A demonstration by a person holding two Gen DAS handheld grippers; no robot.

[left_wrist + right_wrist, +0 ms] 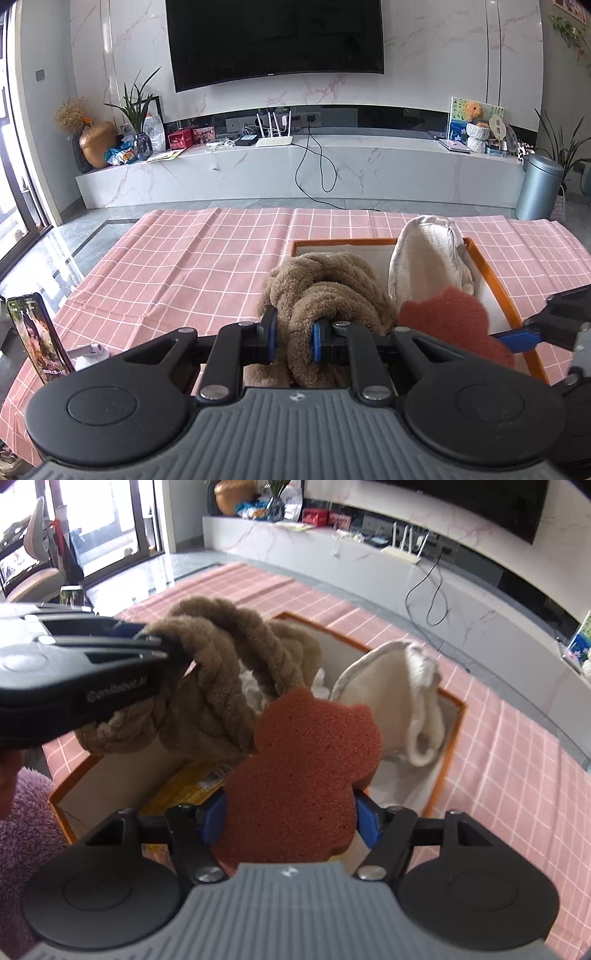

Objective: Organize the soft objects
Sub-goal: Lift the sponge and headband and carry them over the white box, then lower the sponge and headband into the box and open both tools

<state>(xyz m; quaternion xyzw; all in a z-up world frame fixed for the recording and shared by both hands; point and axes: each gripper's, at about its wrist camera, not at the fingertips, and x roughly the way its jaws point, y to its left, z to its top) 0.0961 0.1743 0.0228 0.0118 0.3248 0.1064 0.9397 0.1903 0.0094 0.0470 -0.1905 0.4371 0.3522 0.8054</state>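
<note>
My left gripper (294, 341) is shut on a strand of a brown knotted plush cushion (325, 291), which hangs over the orange-rimmed box (498, 280). From the right wrist view the same gripper (162, 648) comes in from the left, pinching the plush cushion (221, 686). My right gripper (291, 818) is shut on a red-brown bear-shaped sponge (306, 760), held above the box (448, 753). That sponge (450, 317) shows at the right of the left wrist view, beside the right gripper's fingers (521, 338). A white cloth item (428, 258) leans in the box's far corner.
The box sits on a pink checked tablecloth (192, 266). Inside it lie a yellow packet (188, 786) and white paper. A phone (38, 332) stands at the table's left edge. A purple fluffy item (22, 834) lies at the near left. A TV bench (295, 173) stands beyond.
</note>
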